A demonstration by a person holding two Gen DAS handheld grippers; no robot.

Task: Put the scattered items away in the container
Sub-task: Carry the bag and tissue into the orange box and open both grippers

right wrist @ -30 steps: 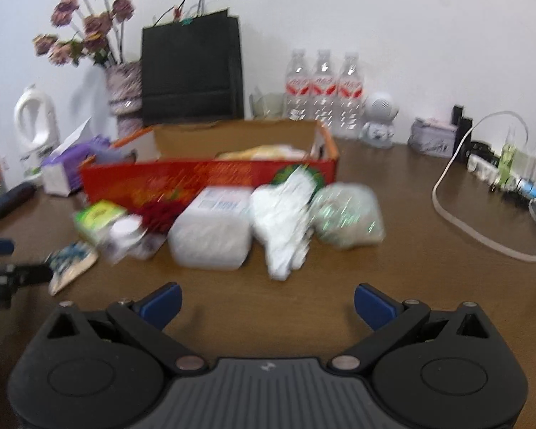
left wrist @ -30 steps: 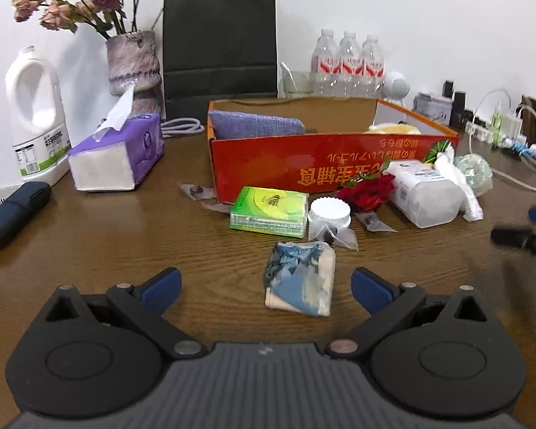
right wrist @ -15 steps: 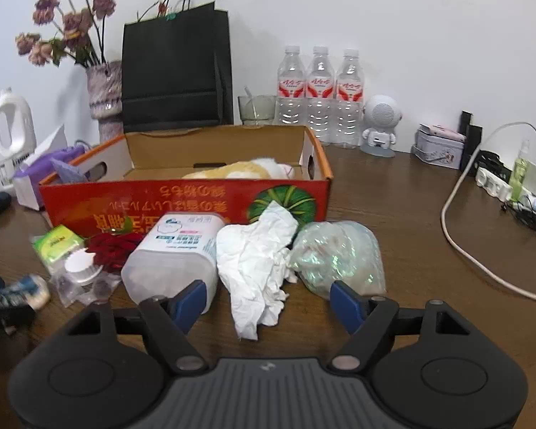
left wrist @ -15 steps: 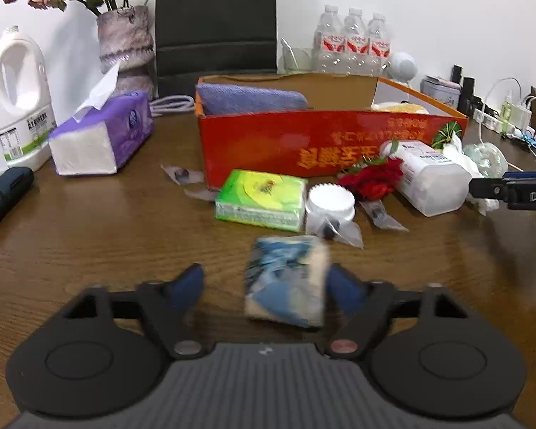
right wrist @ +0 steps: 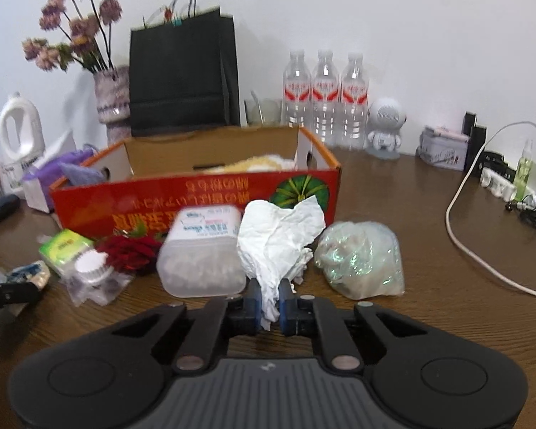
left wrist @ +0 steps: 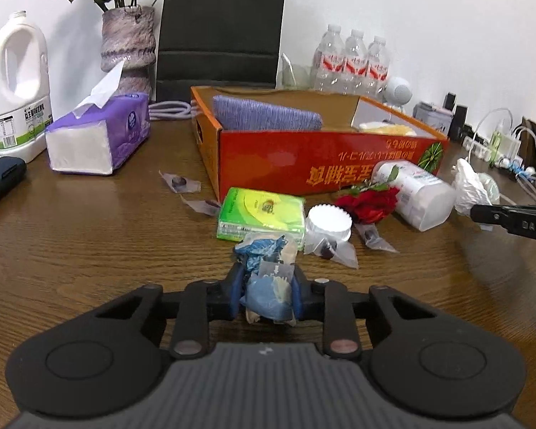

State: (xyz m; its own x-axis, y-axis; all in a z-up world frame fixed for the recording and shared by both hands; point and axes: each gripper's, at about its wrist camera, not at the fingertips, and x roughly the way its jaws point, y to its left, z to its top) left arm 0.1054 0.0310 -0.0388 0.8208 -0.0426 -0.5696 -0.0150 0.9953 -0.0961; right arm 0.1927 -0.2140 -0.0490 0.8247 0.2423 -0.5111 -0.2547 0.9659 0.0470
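Observation:
My left gripper (left wrist: 266, 295) is shut on a crumpled blue and cream packet (left wrist: 268, 279) just above the table. My right gripper (right wrist: 269, 307) is shut on the lower end of a crumpled white tissue (right wrist: 280, 236). The red cardboard box (left wrist: 321, 164) stands behind, open at the top, with a purple cloth (left wrist: 264, 116) and a yellow item inside. In front of it lie a green tissue pack (left wrist: 261, 212), a white cap (left wrist: 328, 221), a red rose (left wrist: 370, 203), a clear plastic jar (right wrist: 202, 250) on its side and a shiny plastic bag (right wrist: 359, 259).
A purple tissue box (left wrist: 96, 136), white jug (left wrist: 18, 85), vase (left wrist: 127, 43) and black paper bag (left wrist: 219, 28) stand at the back left. Water bottles (right wrist: 325, 96), a small robot figure (right wrist: 386, 127), cables and a power strip (right wrist: 496, 182) are at the right.
Both grippers moved forward and closed: the left on the blue packet, the right on the white tissue. The blue packet now stands crumpled between the left fingers.

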